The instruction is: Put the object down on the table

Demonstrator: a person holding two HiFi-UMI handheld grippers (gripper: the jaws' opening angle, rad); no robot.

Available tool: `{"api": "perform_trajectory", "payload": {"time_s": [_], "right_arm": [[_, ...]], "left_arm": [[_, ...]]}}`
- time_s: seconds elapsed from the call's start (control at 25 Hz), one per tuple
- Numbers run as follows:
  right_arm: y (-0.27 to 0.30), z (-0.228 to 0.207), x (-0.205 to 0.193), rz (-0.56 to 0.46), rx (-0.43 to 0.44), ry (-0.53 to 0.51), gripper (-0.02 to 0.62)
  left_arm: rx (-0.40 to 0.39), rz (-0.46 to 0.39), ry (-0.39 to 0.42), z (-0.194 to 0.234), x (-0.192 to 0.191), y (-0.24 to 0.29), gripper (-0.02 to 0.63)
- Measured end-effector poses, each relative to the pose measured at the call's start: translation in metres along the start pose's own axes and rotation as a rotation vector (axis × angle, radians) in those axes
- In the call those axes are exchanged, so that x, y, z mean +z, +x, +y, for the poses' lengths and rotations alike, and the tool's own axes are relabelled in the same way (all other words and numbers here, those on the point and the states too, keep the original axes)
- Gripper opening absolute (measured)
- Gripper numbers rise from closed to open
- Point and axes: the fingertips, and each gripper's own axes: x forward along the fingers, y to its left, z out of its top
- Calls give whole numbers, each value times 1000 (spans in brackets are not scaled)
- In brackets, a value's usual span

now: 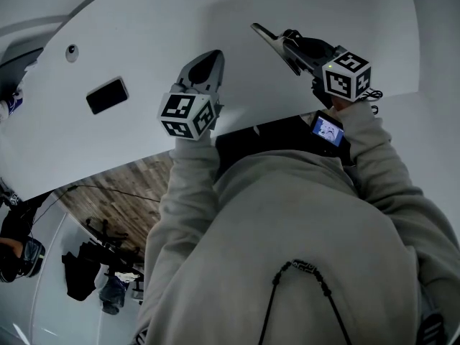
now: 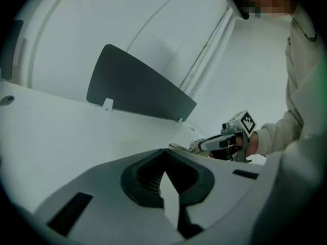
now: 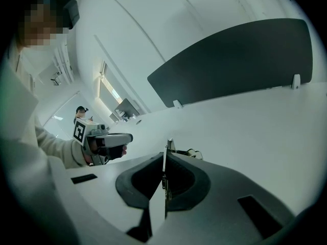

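My right gripper (image 1: 259,30) hangs over the white table (image 1: 144,20), its jaws shut on a thin flat metal object (image 3: 165,148) that stands edge-on between the pads. A small pale part of the object (image 3: 194,152) pokes out past the tips. From the left gripper view the same gripper (image 2: 190,146) shows at the right, with the object (image 2: 179,147) at its tip just above the tabletop. My left gripper (image 1: 213,56) is beside it, to the left. Its jaws (image 2: 164,154) meet at the tips with nothing between them.
A black phone-like slab (image 1: 108,95) lies on the table to the left of both grippers. A dark divider panel (image 2: 138,88) stands along the far edge. A round grommet (image 1: 71,52) sits near the slab. The table's near edge (image 1: 122,165) runs over wood flooring.
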Motion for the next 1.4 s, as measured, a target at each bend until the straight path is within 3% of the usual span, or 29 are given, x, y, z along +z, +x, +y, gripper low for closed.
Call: {"api": "perform_trajectory", "payload": {"time_s": [1.4], "right_arm": [[19, -22, -43, 104, 6, 112, 25]], "left_arm": [[-28, 78, -112, 12, -41, 22, 3]]}}
